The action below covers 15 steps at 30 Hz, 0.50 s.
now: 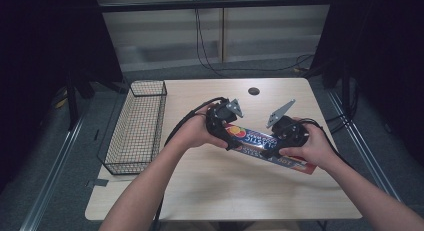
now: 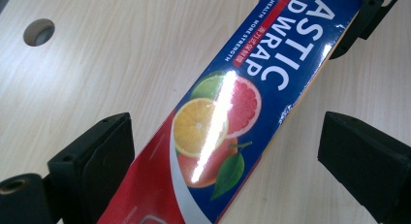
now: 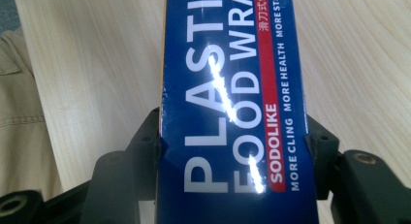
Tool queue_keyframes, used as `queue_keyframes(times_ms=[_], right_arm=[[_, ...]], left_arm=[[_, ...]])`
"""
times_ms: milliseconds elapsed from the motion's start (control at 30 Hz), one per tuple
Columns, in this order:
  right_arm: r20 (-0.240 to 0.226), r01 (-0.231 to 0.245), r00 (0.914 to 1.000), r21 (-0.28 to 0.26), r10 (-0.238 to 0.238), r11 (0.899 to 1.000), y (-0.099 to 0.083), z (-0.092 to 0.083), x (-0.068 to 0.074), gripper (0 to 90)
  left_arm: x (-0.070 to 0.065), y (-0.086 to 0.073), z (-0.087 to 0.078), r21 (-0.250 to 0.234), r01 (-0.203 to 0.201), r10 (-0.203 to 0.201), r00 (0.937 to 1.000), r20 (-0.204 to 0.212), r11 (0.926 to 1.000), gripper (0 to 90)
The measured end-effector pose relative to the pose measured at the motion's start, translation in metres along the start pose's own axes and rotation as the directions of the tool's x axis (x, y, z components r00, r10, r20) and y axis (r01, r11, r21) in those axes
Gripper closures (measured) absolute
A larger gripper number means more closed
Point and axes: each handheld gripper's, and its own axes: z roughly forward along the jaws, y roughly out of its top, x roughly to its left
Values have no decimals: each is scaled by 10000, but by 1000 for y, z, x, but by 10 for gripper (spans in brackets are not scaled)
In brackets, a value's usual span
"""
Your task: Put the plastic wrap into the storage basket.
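A long blue and red box of plastic food wrap (image 1: 260, 143) lies slantwise over the middle of the wooden table (image 1: 200, 191). My right gripper (image 1: 272, 150) is shut on the box (image 3: 232, 112), its pads (image 3: 145, 141) pressing on both long sides near the "PLASTIC FOOD WRAP" print. My left gripper (image 1: 231, 138) stands open astride the fruit-picture end of the box (image 2: 218, 127). One of its fingers (image 2: 92, 161) sits close by the box edge, and the other stands well apart from it. Farther up the box in the left gripper view is the right gripper (image 2: 361, 20).
A black wire basket (image 1: 137, 126) stands along the table's left edge. A round hole (image 1: 254, 91) sits near the far edge of the table, also seen as the hole (image 2: 39, 32) in the left gripper view. Khaki cloth (image 3: 19, 112) borders the table in the right gripper view.
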Motion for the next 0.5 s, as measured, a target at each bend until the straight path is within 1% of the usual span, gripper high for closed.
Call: queue_keyframes(times_ms=[100, 133, 167, 233, 333, 367, 400, 433, 467, 500], right_arm=[[67, 61, 10000, 24, -61, 10000, 1, 0, 1, 414], [60, -14, 10000, 82, 13, 10000, 1, 0, 2, 414], [92, 128, 9999, 66, -128, 9999, 1, 1, 1, 414], [51, 177, 9998, 99, -177, 9998, 1, 0, 2, 414], [52, 150, 9999, 93, -150, 9998, 2, 1, 3, 414], [83, 310, 9995, 66, -311, 9995, 2, 1, 3, 414], [100, 281, 9996, 81, -282, 9996, 3, 1, 3, 414], [142, 348, 9993, 58, -349, 9994, 3, 1, 3, 414], [94, 308, 9995, 95, -309, 9995, 3, 1, 4, 414], [111, 357, 9993, 93, -358, 9993, 3, 2, 4, 413]], left_arm=[[0, 1, -1, 18, -69, 69, 10000, 26, 10000, 62], [-1, 1, 0, -53, -54, 54, 10000, 53, 10000, 63], [-1, 1, 0, 16, -135, 135, 9998, 128, 9999, 69], [-1, 2, 1, 36, -151, 151, 9998, 109, 9999, 73], [-2, 2, 3, 127, -206, 203, 9996, 208, 9997, 77], [-2, 3, 5, 173, -245, 240, 9993, 276, 9996, 79], [-2, 3, 5, 212, -287, 280, 9991, 326, 9994, 80], [-2, 3, 5, 212, -287, 280, 9991, 326, 9994, 85], [-2, 2, 7, 247, -309, 298, 9986, 447, 9992, 92], [-2, 3, 8, 359, -408, 390, 9980, 494, 9985, 93]])
